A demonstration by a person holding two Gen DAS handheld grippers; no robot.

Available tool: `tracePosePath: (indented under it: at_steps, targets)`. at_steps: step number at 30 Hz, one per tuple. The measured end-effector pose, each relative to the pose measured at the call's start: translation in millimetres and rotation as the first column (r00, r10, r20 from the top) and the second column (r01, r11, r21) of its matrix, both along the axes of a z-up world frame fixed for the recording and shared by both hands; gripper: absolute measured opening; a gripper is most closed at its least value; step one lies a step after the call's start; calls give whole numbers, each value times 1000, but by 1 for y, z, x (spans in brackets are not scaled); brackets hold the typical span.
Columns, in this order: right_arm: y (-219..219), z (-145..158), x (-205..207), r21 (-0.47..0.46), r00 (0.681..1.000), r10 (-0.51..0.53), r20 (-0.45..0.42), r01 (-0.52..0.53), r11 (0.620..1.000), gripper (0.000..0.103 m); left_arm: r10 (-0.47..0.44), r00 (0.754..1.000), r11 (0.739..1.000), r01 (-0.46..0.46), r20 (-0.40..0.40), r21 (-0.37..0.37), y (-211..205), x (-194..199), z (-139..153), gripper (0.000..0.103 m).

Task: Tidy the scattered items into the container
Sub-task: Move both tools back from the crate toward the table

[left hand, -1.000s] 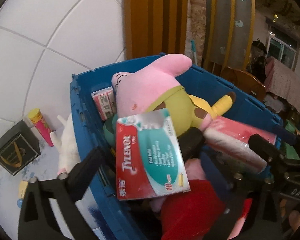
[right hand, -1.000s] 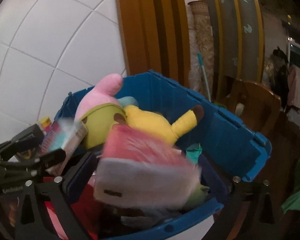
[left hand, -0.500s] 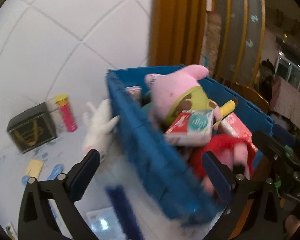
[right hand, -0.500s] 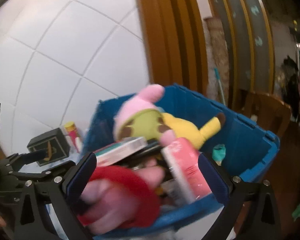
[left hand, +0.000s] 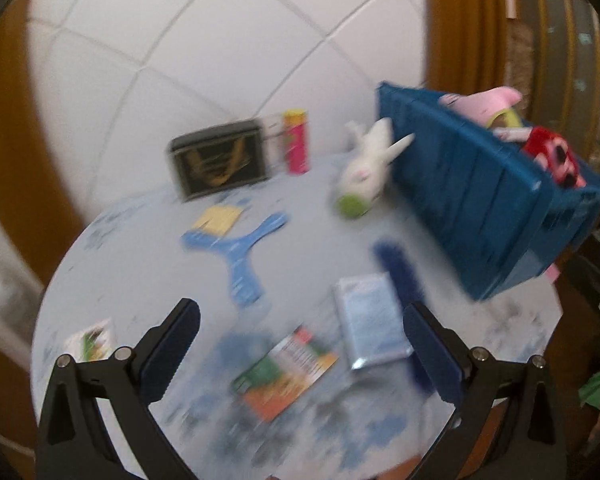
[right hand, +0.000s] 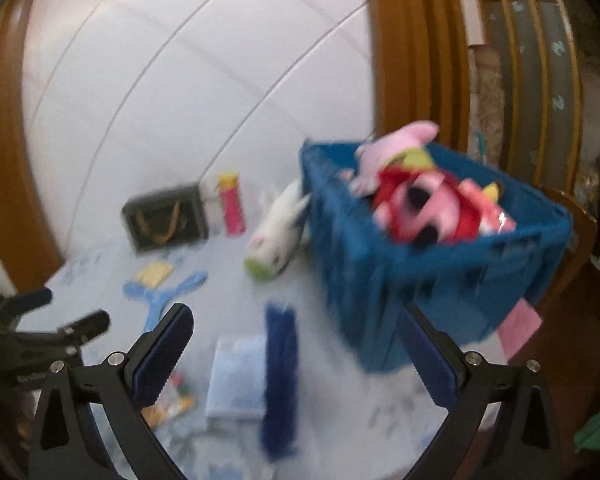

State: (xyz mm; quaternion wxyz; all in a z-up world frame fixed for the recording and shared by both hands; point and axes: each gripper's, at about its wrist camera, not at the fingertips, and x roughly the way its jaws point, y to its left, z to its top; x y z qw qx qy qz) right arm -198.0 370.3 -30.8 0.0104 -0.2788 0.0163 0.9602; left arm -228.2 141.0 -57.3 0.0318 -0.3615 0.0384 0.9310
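Both the left gripper and the right gripper hang with jaws spread and empty over the surface. The white plush rabbit lies against the blue container; it looks soft and light, best pinched across its body. The flat packet looks slippery, better taken by an edge.

Both views motion-blurred, esp. tabletop; soft even indoor light, dim right bkgd, heavy fisheye edge warp.
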Motion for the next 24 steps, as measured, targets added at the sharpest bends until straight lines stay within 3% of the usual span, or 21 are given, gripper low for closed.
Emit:
tracePosePath:
  at_steps: [3,8,14,24]
  targets:
    - [-29,-4,32,41,1000,22,10,-22,999,103,47,999,999,-47,16,-20,-27,34,-4,103]
    - [-47,-10,75,69,998,53,19,-55,996,103,101,995,995,-100,-20,27,-54,91,4,103]
    - [-33,-8,110,86,999,38,29,-40,996,103,79,995,995,-75,-57,62,-38,134,18,103]
    - [5,20,153,66,998,-11,-58,15,998,103,16,992,997,-6,-124,76,-3,175,34,103]
